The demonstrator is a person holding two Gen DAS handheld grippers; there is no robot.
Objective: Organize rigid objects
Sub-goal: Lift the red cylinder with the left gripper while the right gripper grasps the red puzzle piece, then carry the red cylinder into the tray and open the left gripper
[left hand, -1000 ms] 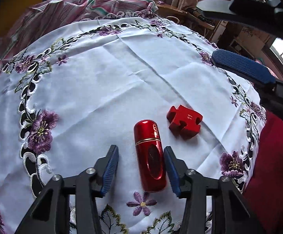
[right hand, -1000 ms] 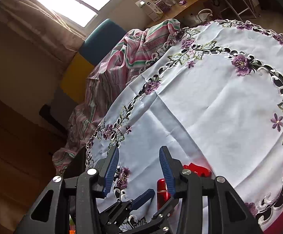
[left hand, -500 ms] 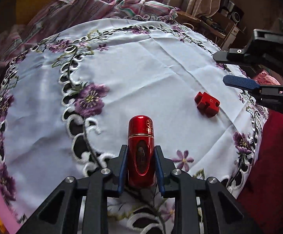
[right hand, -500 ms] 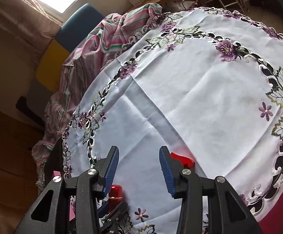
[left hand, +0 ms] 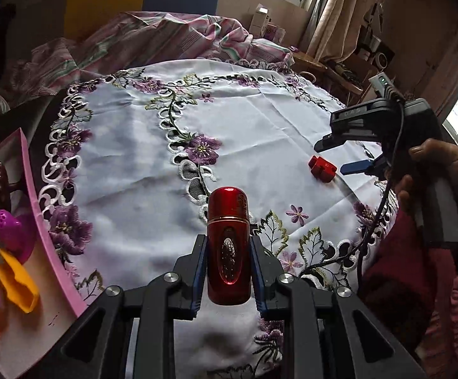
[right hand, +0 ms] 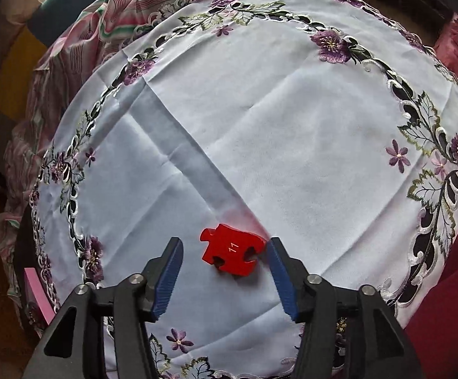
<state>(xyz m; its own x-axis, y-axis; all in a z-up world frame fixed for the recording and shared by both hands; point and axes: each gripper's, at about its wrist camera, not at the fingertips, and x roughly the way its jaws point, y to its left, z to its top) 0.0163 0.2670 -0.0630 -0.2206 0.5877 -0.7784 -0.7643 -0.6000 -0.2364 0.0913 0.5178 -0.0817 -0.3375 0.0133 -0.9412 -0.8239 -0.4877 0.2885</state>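
- Pinching a glossy red canister [left hand: 228,248] between its blue pads, the left claw [left hand: 228,268] sits at the bottom centre of the left wrist view, the canister lifted above the surface [left hand: 127,170] and pointing away from the camera.
- A white tablecloth [right hand: 260,110] embroidered with purple flowers covers the surface.
- At the left edge of that view, a pink-rimmed box [left hand: 44,230] holds purple, orange and green items.
- At the right edge, the right claw [left hand: 339,156] reaches towards a red puzzle piece [left hand: 322,167] lying on the cloth.
- In the right wrist view, the right claw [right hand: 225,271] is spread wide at the bottom centre, with the red puzzle piece [right hand: 232,249], marked 11, flat on the cloth between the fingertips; whether the right-hand pad touches it cannot be told.
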